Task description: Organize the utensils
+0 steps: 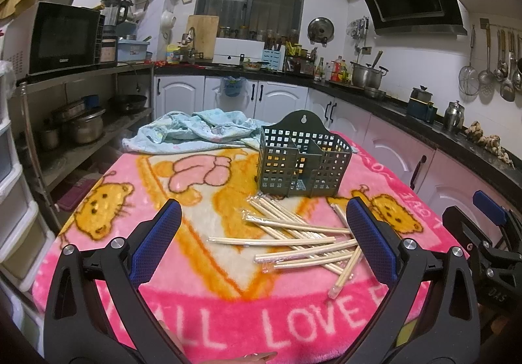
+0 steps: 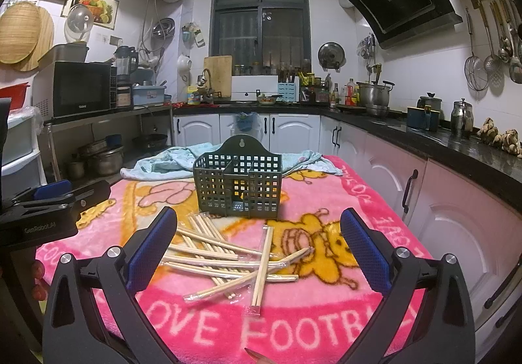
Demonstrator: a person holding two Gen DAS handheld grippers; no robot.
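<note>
both the left gripper and right gripper hung released, jaws wide, above wrapped chopsticks; the green caddy's floor stayed mostly hidden behind lattice walls.

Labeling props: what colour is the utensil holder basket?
Dark green utensil holder basket, square-grid openwork walls; clearest in the right wrist view.

Both wrist views low, near, facing window — sharing chopsticks, holder
</note>
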